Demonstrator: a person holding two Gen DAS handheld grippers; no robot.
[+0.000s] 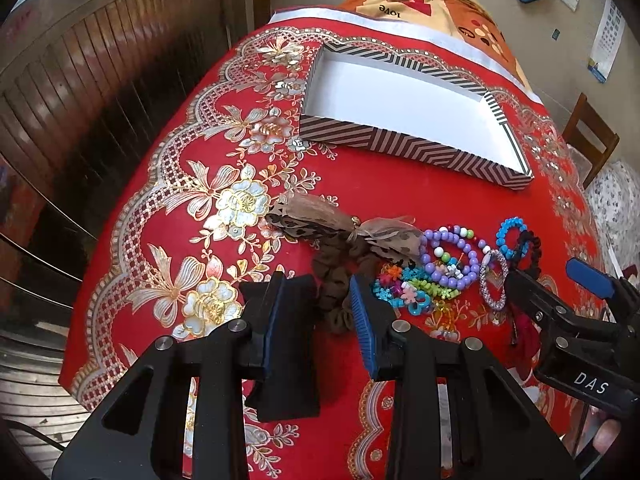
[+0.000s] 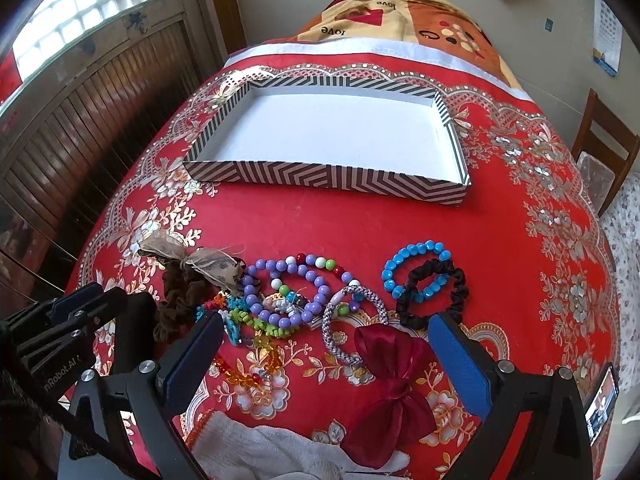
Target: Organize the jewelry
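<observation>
A striped shallow box [image 1: 400, 146] [image 2: 320, 176] with a bare white floor sits far on the red tablecloth. Near me lies a jumble: a purple bead bracelet [image 1: 430, 236] [image 2: 260, 266], a blue bead bracelet [image 1: 506, 228] [image 2: 416, 250], a black scrunchie [image 1: 528, 248] [image 2: 460, 284], a brown scrunchie [image 1: 336, 276] [image 2: 180, 292], a gauzy brown bow [image 1: 320, 216] [image 2: 208, 260] and a dark red bow [image 2: 392, 384]. My left gripper [image 1: 320, 312] [image 2: 104, 304] hovers open at the brown scrunchie's near side. My right gripper [image 2: 328, 344] [image 1: 556, 276] is wide open over the red bow and a white woven bracelet [image 2: 344, 328].
A white cloth [image 2: 280, 448] lies at the near table edge. The table drops off on the left toward a slatted wooden wall [image 1: 100, 100]. A wooden chair [image 2: 604, 136] stands at the right. A patterned blanket [image 1: 420, 0] covers the far end.
</observation>
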